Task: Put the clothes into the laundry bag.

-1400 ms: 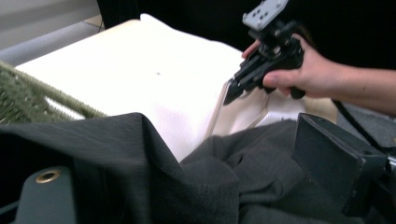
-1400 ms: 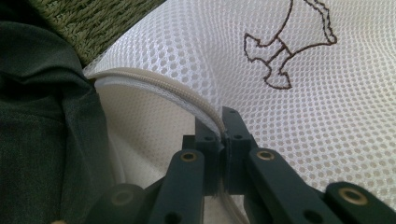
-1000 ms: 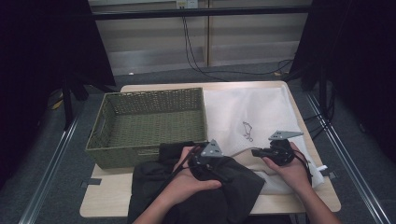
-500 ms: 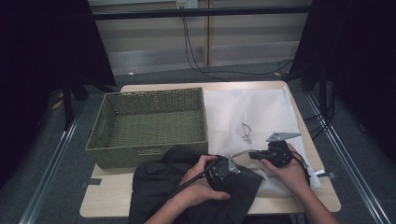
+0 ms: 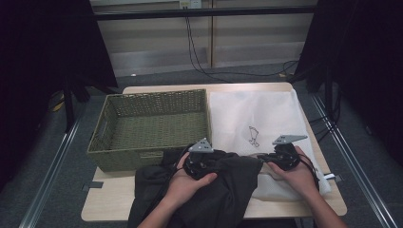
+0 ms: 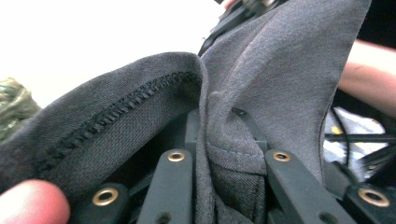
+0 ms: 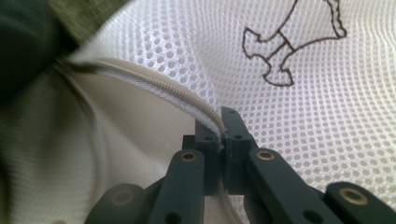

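A dark grey garment [image 5: 223,190] lies bunched at the table's front edge, beside a white mesh bag [image 5: 256,114] with an embroidered figure. My left gripper [image 5: 209,164] is buried in the garment. In the left gripper view its jaws have just been closing, and my left gripper [image 6: 217,121] is now shut on a hemmed fold of the garment [image 6: 280,60]. My right gripper [image 5: 266,159] holds the bag's near edge. In the right gripper view my right gripper [image 7: 223,128] is shut on the zipper [image 7: 163,86] edge of the mesh bag [image 7: 327,116], lifting the mouth.
An empty green woven basket [image 5: 152,97] stands at the table's left, just behind the garment. The wooden table [image 5: 104,204] has bare strips at the front left and along the back. Dark curtains and metal rails flank the table.
My left hand went right and nearer into the garment, then came back left with fabric gathered in its jaws. The garment now bunches up against the bag's mouth. My right hand stayed put.
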